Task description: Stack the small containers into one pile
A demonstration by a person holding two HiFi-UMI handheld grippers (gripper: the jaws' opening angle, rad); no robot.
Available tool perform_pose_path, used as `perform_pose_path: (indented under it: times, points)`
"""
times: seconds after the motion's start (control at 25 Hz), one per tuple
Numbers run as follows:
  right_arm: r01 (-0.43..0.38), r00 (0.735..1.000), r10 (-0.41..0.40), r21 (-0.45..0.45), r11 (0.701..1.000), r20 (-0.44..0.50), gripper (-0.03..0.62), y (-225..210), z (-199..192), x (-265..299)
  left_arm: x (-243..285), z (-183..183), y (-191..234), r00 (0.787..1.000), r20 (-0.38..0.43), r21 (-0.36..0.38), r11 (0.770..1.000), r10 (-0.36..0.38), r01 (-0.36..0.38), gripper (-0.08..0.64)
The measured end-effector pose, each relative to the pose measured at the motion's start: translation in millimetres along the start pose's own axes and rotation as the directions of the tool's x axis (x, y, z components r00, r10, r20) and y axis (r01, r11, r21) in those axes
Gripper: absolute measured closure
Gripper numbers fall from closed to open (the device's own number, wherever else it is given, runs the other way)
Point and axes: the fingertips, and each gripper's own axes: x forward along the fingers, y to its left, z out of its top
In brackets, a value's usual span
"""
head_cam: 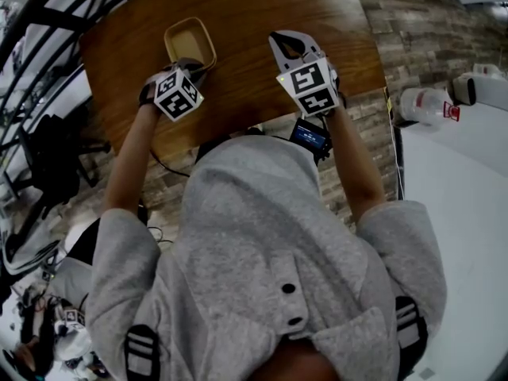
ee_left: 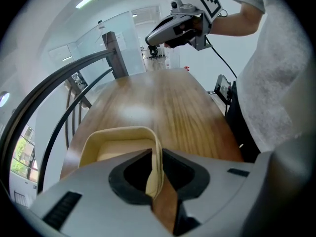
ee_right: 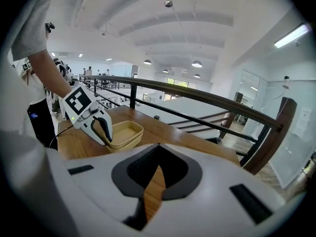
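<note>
Head view, left fingers: the left gripper [head_cam: 193,63] points down over the left part of the table [head_cam: 246,6], with its tips at the near rim of the stack of containers [head_cam: 189,40].
Head view, right fingers: the right gripper [head_cam: 287,42] hovers over the table's right part and carries nothing.
Head view, surface: the table is brown wood, and a stone-patterned floor [head_cam: 429,22] lies past the table's right edge.
Left gripper view, fingers: we see the left gripper [ee_left: 160,154] with its jaws a little apart. One wall of the stack of containers [ee_left: 118,139] stands between them. A strip of table [ee_left: 173,102] shows beside that wall, so nothing is clamped.
Left gripper view, room: a dark railing [ee_left: 64,88] curves along the table's left edge, and the right gripper [ee_left: 153,41] is held above the table.
Right gripper view, fingers: the right gripper [ee_right: 157,152] has its jaws together and empty.
Right gripper view, room: the railing [ee_right: 197,98] runs behind the table [ee_right: 168,127] under a white vaulted ceiling.
Right gripper view, stack: the stack of containers [ee_right: 126,132] sits flat on the table, mouths up, with the left gripper [ee_right: 104,132] at its rim. We cannot tell which way its long axis runs.
</note>
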Motion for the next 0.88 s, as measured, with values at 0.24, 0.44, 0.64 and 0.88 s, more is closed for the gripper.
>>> perform_pose_path:
  times: [0.24,0.44,0.64,0.88]
  points:
    - [-0.017,1.000,0.017,-0.011,1.000,0.012,0.577,1.3,-5.9,-9.3,-0.3,4.5,-9.0,1.000,-0.010,-0.027,0.999,-0.025,0.025,0.391]
    - [-0.054,0.998,0.055,-0.026,0.998,0.018,0.577,6.0,-10.5,-16.6,-14.5,10.3,-6.8,0.998,0.044,-0.151,0.988,0.044,-0.037,0.388]
    - [-0.110,0.992,0.110,0.006,0.994,0.057,0.577,13.0,-2.3,-21.1,-50.1,9.6,13.6,0.959,0.114,-0.410,0.892,0.258,-0.191,0.390]
    - [-0.203,0.974,0.199,0.018,0.979,0.108,0.577,40.3,14.4,-31.0,-155.2,1.2,25.0,0.724,0.102,-0.707,0.561,0.683,-0.429,0.548]
